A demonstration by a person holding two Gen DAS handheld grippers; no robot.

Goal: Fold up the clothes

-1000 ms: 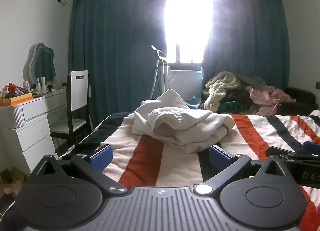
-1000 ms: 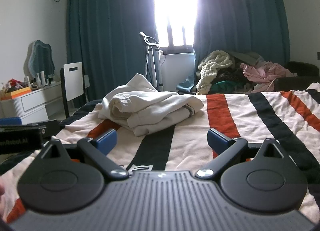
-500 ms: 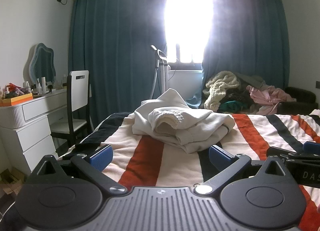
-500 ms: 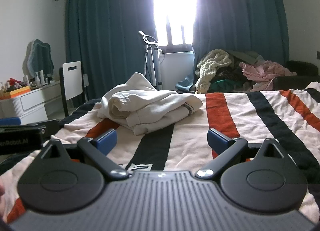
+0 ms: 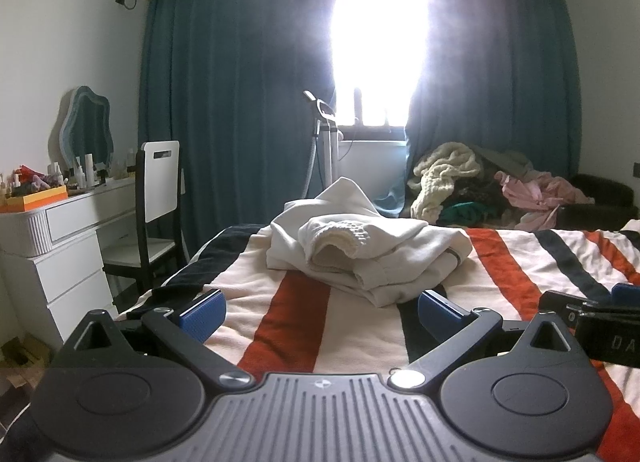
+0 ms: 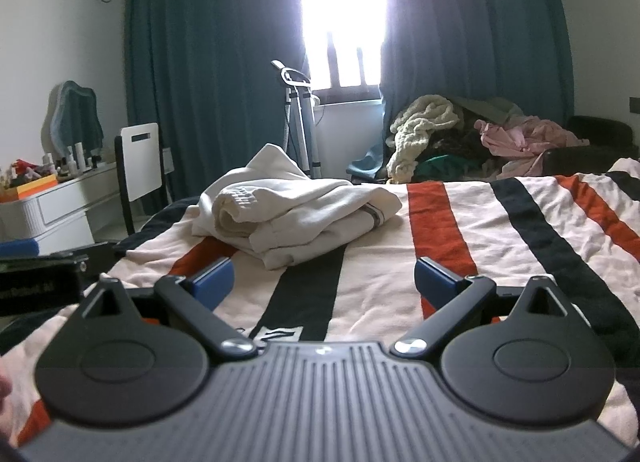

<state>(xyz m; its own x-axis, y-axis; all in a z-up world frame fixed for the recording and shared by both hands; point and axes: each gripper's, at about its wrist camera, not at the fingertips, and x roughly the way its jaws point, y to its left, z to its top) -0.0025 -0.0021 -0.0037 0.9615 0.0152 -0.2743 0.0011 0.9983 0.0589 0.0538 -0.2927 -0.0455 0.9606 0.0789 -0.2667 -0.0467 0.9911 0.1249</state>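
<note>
**Both grippers wide, idle above bed, sweatshirt ahead**

Left gripper [image 5: 320, 308]: jaws spread wide, nothing between the 2 blue pads [image 5: 202, 312]. Held low and level over the near part of the striped blanket [image 5: 520, 258], pointing fwd at the window. Right gripper [image 6: 324, 278]: same pose, spread wide, empty, level, low over blanket.

2 units sit side by side, apart: right one's black body shows at the right edge of left-wrist view, left one's body at the left edge of right-wrist view. Sliver of a hand [image 6: 3, 386] at far-left edge of right-wrist view, too little visible to say more.

Task item: cream sweatshirt [image 5: 368, 250], already bundled/folded in a loose stack w/ ribbed cuff on top, lying on the blanket ahead of both grippers, not touching either. From left view it's dead ahead; from right view it's ahead-left [image 6: 296, 210].

Bkgd: pile of unfolded clothes [image 5: 480, 190] beyond the bed's far right, teal curtains [image 5: 240, 82], white dresser [image 5: 52, 246] + chair [image 5: 158, 198] left of bed.
</note>
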